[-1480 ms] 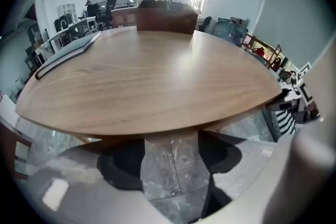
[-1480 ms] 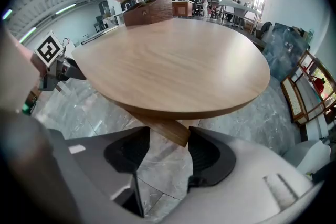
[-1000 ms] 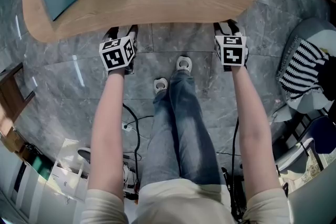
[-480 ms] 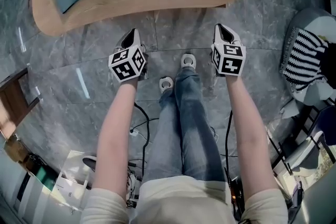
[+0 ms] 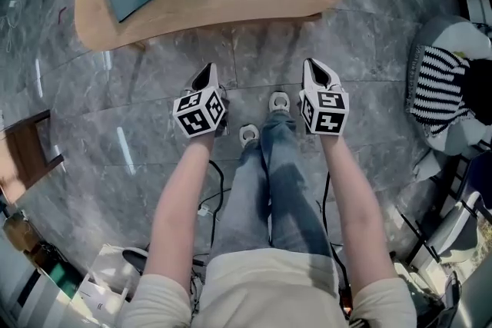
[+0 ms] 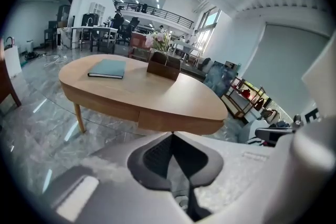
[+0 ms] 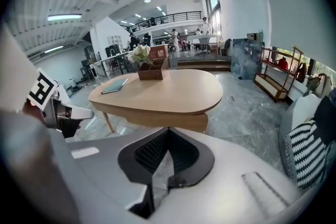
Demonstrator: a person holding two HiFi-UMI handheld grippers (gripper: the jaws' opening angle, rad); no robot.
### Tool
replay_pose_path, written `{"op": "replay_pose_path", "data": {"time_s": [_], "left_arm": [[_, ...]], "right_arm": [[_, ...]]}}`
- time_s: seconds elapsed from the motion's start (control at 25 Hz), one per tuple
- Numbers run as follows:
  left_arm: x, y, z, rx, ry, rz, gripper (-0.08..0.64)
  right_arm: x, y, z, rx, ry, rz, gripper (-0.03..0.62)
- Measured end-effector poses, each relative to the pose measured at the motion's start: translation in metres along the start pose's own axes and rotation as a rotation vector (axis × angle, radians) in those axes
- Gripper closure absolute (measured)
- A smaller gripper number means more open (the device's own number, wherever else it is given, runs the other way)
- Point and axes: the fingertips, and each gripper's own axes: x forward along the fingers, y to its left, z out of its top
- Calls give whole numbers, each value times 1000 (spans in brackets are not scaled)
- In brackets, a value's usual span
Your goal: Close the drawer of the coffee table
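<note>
Blue jeans [image 5: 280,188], cream short-sleeved top [image 5: 261,289], white shoes [image 5: 278,100]

Both bare arms reach forward and down, roughly parallel and well apart: left forearm [image 5: 181,203] and right forearm [image 5: 352,200], with light sleeves at the shoulders. The left gripper [image 5: 206,73] points ahead and downward. Its jaws have just been closing and now meet tip to tip, with nothing between them. The right gripper [image 5: 310,67] is about level with the left and its tips angle slightly inward. Its jaws are also pressed together and empty. The left marker cube [image 5: 200,113] and right marker cube [image 5: 324,111] sit over the wrists. The hands are mostly hidden beneath the cubes. The wrists seem straight, in line with the forearms.
</note>
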Motion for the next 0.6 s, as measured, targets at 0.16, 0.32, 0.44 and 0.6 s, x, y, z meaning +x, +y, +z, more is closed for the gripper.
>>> {"op": "replay_pose_path", "data": {"time_s": [0.16,0.32,0.44,0.6], "left_arm": [[-38,-17,-6,-56,-3,-35,558],[-85,-38,-9,-72,-11,-72,558],[-123,-60,-10,-40,-9,-102,558],[-170,-86,-10,-33,-6,-142,558]], "right_arm": [[-43,26,5,6,-27,31,591],[-95,57,6,35,-50,87,591],[-134,79,7,30,-56,120,591],[-179,100,16,29,-74,148,591]]}}
